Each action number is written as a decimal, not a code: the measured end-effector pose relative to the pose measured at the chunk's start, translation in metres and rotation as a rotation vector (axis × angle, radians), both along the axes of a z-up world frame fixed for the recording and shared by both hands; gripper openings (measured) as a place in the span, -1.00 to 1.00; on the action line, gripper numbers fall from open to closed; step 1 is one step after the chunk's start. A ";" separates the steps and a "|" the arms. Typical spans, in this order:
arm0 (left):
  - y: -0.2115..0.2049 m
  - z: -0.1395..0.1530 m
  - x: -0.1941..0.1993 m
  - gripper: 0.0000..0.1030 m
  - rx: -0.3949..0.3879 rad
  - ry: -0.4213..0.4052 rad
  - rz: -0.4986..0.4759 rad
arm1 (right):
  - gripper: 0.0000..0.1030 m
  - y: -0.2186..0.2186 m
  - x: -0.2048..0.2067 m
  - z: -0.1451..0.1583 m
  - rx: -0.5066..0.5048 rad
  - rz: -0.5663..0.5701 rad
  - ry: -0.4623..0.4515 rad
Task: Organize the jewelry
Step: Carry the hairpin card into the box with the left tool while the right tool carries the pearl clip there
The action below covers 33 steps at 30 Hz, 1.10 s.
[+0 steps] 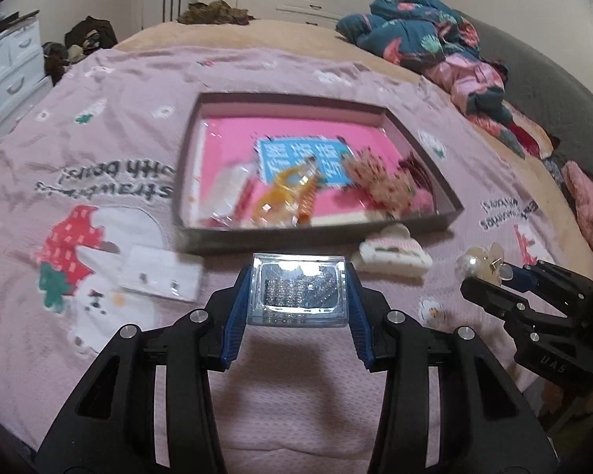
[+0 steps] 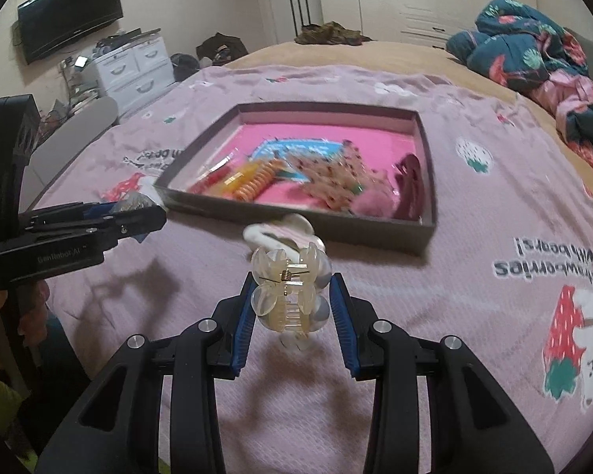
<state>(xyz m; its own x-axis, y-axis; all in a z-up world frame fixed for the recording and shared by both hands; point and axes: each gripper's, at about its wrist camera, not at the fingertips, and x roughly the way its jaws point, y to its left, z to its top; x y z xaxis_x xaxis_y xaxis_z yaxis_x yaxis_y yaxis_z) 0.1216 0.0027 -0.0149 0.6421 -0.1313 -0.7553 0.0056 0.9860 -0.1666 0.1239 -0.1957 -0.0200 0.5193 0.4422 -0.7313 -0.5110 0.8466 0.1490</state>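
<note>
Our left tool [image 1: 298,296] is clamped on a clear box [image 1: 296,290] above the bed's pink blanket [image 1: 138,126]. Our right tool [image 2: 292,304] grips a clear claw clip [image 2: 290,290], near the tray [image 2: 296,221] already holding hair pieces.

My left gripper [image 1: 298,296] is angled downward, blue pads pressed on both sides of a clear box [image 1: 296,290]. My right gripper [image 2: 292,308] is angled downward likewise, pads clamped on a clear clip [image 2: 290,292], just beside the left.
</note>
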 end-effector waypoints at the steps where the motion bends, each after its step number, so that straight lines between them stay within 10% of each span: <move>1: 0.003 0.002 0.000 -0.30 -0.001 -0.005 0.006 | -0.32 0.003 0.001 0.003 0.001 0.004 -0.004; 33: 0.013 0.055 0.047 -0.30 0.019 -0.082 0.021 | -0.32 -0.012 0.071 0.059 0.053 -0.089 -0.121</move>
<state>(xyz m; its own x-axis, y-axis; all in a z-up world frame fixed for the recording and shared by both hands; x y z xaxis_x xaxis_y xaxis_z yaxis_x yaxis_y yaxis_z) 0.1684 0.0158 0.0397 0.7042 -0.1031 -0.7025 -0.0026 0.9890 -0.1478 0.1947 -0.2077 0.0386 0.6416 0.4266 -0.6375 -0.4510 0.8820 0.1364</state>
